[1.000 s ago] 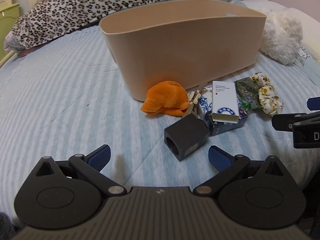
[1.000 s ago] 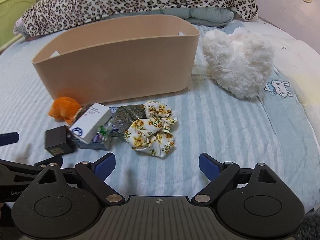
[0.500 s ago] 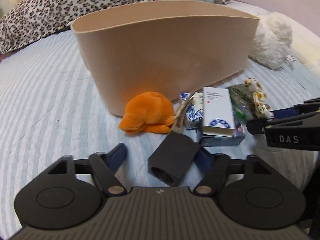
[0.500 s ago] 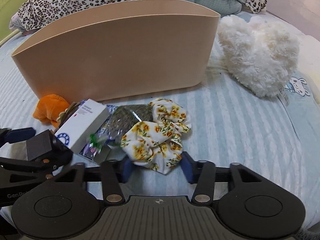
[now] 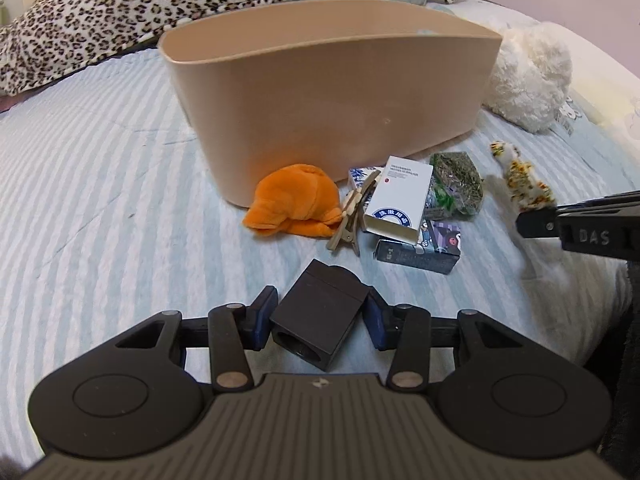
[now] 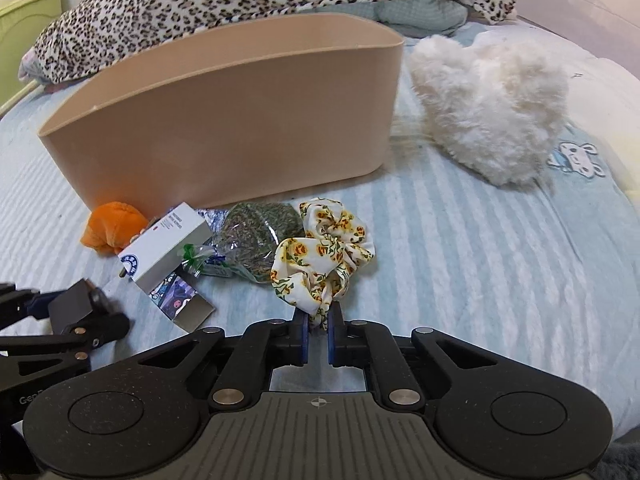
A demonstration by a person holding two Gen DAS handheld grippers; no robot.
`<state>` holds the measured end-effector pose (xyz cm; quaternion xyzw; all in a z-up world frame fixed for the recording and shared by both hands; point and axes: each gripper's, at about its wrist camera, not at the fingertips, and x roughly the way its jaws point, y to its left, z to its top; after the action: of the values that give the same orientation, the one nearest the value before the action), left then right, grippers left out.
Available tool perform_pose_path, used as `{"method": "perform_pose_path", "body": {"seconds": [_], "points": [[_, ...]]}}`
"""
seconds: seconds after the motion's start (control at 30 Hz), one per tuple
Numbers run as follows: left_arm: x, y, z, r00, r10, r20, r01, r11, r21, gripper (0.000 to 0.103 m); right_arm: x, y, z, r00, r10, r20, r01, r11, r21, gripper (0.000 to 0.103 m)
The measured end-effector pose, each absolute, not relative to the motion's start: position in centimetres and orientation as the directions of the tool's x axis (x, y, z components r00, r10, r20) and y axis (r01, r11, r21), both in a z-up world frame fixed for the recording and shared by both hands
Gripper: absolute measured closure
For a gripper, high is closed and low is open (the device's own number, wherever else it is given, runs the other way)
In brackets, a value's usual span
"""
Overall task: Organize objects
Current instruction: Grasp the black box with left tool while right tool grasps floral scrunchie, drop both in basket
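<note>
- Tongs at lower centre of each wrist view are both taking hold: the left tongs (image 5: 318, 322) are closing around a black block (image 5: 318, 320), pads at or almost at its sides, while the right tongs (image 6: 316, 330) are pinched nearly together on a fold of the floral scrunchie (image 6: 320, 256).
- Grasping appears to be the step in hand; the next move, by this reading, calls for lifting each piece straight off the bed (image 5: 100, 200) and carrying it over the rim of the beige tub (image 5: 320, 92).
- Clutter sits at mid-frame between tongs and tub: an orange plush (image 5: 296, 200), a hair clip (image 5: 352, 212), a white box (image 5: 400, 200) lying on a dark carton (image 5: 420, 248), and a bag of dried herbs (image 5: 456, 184), all close together, the plush touching the tub wall.
- Room to rise looks free above both grips; the tub's near wall stands tall, so loads must clear its edge.
- Bedding to the left of the frame is bare and striped; a white fluffy cushion (image 6: 488, 108) lies right of the tub.
- Leopard-print blanket (image 6: 240, 0) closes the far edge, upper frame.
</note>
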<state>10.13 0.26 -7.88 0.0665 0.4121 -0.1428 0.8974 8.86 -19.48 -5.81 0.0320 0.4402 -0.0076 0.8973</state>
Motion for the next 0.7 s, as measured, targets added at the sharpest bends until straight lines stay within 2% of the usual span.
{"method": "perform_pose_path", "body": {"seconds": [0.33,0.7], "points": [[9.9,1.9,-1.8,0.739,-0.167,-0.652,0.222,0.975,0.002,0.055,8.0,-20.2,-0.1,0.712,0.025,-0.702,0.045,0.996,0.081,0.095],[15.3,0.9,4.5,0.838,-0.135,-0.528,0.191,0.980,0.053,0.055,12.2,-19.2,5.3,0.808,0.052,-0.587,0.014,0.994,0.107,0.095]]}}
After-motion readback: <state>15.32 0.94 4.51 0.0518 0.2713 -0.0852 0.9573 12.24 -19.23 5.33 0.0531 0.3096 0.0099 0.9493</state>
